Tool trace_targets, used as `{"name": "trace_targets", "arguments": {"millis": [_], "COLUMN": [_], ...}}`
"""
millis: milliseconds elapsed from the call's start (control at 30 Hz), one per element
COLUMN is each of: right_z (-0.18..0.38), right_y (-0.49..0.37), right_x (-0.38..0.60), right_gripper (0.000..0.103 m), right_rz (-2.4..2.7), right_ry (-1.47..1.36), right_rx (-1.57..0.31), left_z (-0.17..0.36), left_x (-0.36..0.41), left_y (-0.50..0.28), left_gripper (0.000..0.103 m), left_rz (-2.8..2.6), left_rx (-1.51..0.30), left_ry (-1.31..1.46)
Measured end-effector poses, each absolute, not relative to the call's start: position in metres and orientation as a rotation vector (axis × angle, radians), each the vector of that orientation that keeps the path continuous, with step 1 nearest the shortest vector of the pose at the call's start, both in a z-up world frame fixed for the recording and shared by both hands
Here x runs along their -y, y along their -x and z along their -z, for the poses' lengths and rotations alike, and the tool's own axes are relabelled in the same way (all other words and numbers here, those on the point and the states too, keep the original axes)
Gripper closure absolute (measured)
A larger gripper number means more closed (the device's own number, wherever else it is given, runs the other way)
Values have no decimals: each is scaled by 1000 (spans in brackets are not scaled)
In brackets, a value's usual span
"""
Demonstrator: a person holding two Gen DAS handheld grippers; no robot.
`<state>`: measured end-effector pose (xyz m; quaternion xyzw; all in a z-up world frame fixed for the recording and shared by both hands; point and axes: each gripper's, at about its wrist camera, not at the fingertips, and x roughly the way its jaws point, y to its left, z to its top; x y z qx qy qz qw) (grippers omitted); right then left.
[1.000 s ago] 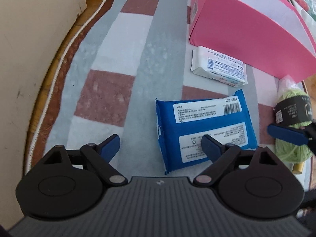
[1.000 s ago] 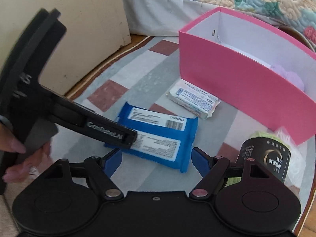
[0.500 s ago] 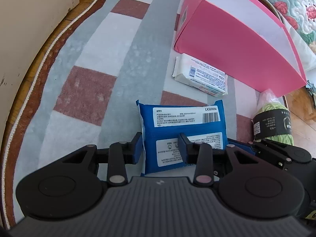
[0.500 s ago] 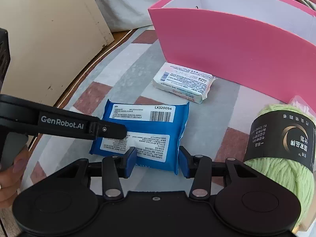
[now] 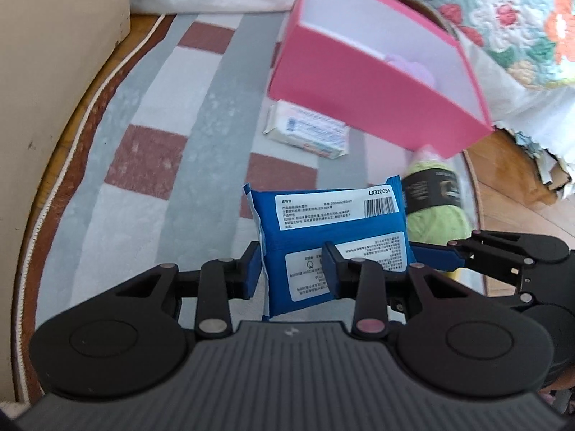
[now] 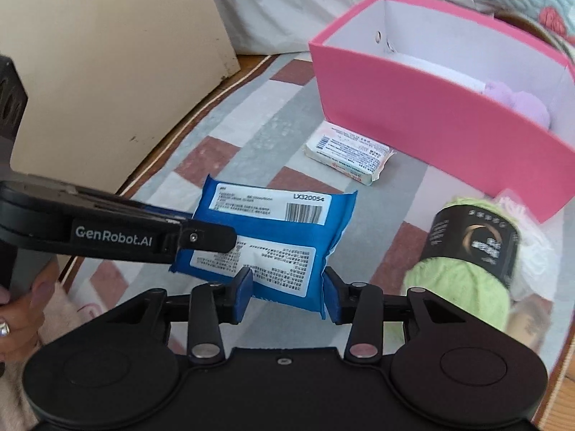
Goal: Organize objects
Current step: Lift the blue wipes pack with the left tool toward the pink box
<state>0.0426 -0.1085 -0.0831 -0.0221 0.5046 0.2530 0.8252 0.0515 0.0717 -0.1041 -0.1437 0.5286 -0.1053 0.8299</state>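
A blue wipes pack (image 5: 334, 208) with white labels hangs tilted above the striped rug. My left gripper (image 5: 293, 267) is shut on its near left edge. My right gripper (image 6: 287, 283) is shut on the near right corner of the same pack (image 6: 273, 212). In the right wrist view the left gripper's finger (image 6: 201, 240) reaches in from the left onto the pack. Beyond it stands an open pink box (image 5: 359, 100), white inside, with a purple soft thing (image 6: 517, 104) in it. A white tissue pack (image 6: 348, 158) lies before the box. A green yarn ball (image 6: 463, 280) with a black band lies to the right.
The rug (image 5: 143, 143) has grey, white and brown-red squares and a rounded corded edge. A beige cabinet (image 6: 107, 54) stands close on the left. A flowered quilt (image 5: 521, 18) hangs behind the box. Wooden floor (image 5: 510, 186) shows at the right. A person's hand (image 6: 18, 316) holds the left gripper.
Both grippers went from wide open around the blue pack to shut on it. The pack has come up off the rug and tilted; the views moved toward the pink box.
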Motion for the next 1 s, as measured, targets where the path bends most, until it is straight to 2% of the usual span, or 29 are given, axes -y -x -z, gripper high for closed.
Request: {"name": "trace_targets", "arguments": {"millis": [167, 367, 600, 767, 1000], "right_z": [49, -4, -47, -58, -57], "right_y": [-38, -48, -72, -95, -142], "right_x": [114, 118, 135, 142, 167], "right_gripper": [50, 48, 47, 47, 47], "right_rz": [-557, -579, -572, -561, -496], "right_ry": [102, 176, 126, 136, 80], "right_rx": [-1044, -972, -919, -892, -859], "left_z": [73, 10, -32, -49, -43], "left_x": [-67, -57, -52, -31, -15], "left_y": [-51, -71, -109, -138, -194], "left_gripper": [68, 67, 66, 66, 65], "left_rz": [258, 294, 328, 322, 341], "left_rx": [-1074, -981, -1008, -975, -997], "left_ry": [312, 246, 270, 220, 237]}}
